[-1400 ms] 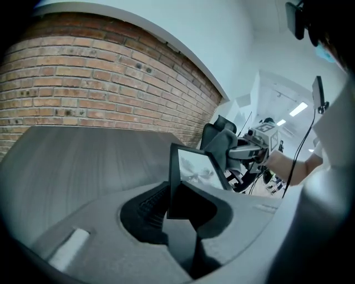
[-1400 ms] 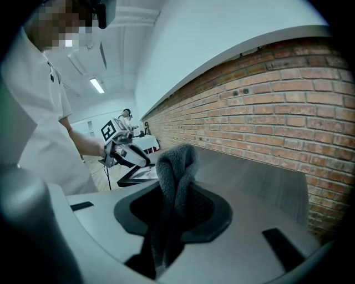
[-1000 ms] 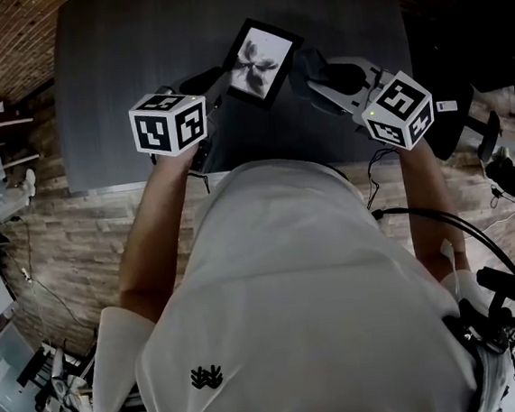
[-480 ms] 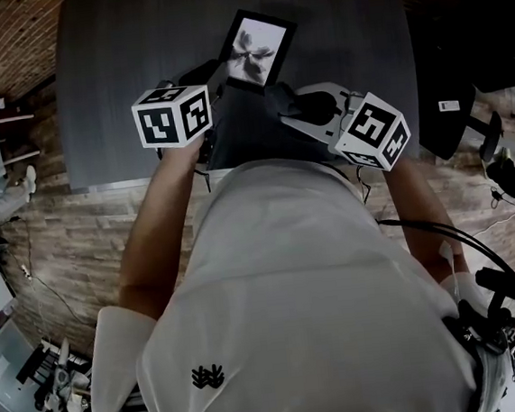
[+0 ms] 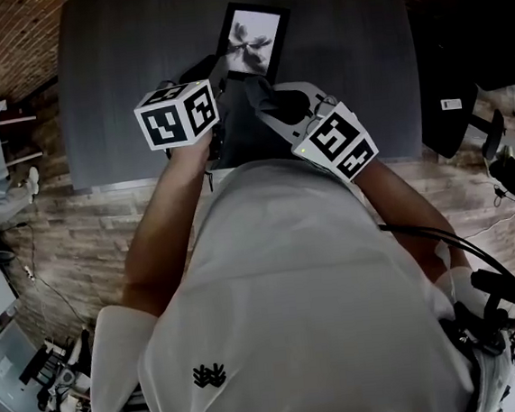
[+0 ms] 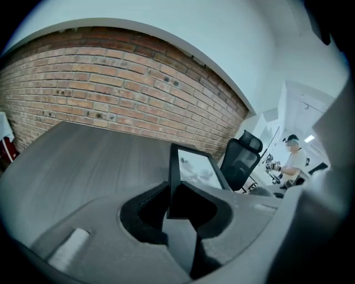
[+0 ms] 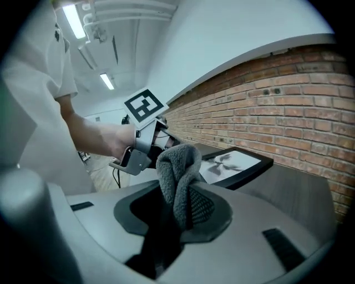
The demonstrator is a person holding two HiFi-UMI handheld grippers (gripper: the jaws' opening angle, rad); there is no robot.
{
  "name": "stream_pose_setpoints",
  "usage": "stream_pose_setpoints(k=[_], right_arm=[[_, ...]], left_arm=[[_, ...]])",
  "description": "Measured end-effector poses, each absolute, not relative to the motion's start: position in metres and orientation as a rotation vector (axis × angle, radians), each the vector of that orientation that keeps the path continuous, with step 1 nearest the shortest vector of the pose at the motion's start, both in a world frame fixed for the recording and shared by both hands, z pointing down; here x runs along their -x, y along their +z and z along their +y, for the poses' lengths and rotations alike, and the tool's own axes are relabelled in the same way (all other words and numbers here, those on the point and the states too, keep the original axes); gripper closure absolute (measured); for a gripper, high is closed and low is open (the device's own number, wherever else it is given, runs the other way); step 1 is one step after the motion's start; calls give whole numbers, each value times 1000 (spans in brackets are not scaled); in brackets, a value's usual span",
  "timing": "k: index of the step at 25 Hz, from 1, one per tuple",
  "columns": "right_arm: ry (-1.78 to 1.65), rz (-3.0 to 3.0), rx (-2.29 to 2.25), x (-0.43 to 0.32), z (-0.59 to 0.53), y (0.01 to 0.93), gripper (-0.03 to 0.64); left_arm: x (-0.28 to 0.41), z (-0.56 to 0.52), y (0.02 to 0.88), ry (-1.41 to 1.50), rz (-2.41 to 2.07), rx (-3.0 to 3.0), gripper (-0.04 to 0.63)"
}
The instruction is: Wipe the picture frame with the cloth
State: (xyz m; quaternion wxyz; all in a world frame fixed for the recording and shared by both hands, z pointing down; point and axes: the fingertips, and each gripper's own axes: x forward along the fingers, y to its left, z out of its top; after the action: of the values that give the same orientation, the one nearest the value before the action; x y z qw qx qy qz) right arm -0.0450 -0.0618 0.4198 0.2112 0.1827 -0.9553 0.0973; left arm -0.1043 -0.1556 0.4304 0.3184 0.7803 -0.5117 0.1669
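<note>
A black picture frame with a grey flower print is held above the dark table, tilted. My left gripper is shut on the frame's near left edge; in the left gripper view the frame stands edge-on between the jaws. My right gripper is shut on a grey fleecy cloth, which bunches up from between its jaws. It sits just below the frame's lower edge, close to the left gripper. In the right gripper view the frame lies just beyond the cloth.
A brick wall runs behind the table. A black office chair and a person stand off to the right. Cables and gear lie on the floor at the right.
My right gripper with the cloth has swung left, from beside the frame to just under its lower edge. The frame has turned more upright in the left gripper's hold.
</note>
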Motion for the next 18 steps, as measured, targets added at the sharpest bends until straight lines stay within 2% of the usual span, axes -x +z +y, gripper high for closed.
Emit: stream_pose_setpoints(k=[10,18], right_arm=[[258,-2617,-508,68,-56,445,511],[427,-2628,-472,14,-56,452,511]], left_arm=[[91,-149,424,326,-1296,-2034,520],[114,-143,409,276,-1260,-2065,520]])
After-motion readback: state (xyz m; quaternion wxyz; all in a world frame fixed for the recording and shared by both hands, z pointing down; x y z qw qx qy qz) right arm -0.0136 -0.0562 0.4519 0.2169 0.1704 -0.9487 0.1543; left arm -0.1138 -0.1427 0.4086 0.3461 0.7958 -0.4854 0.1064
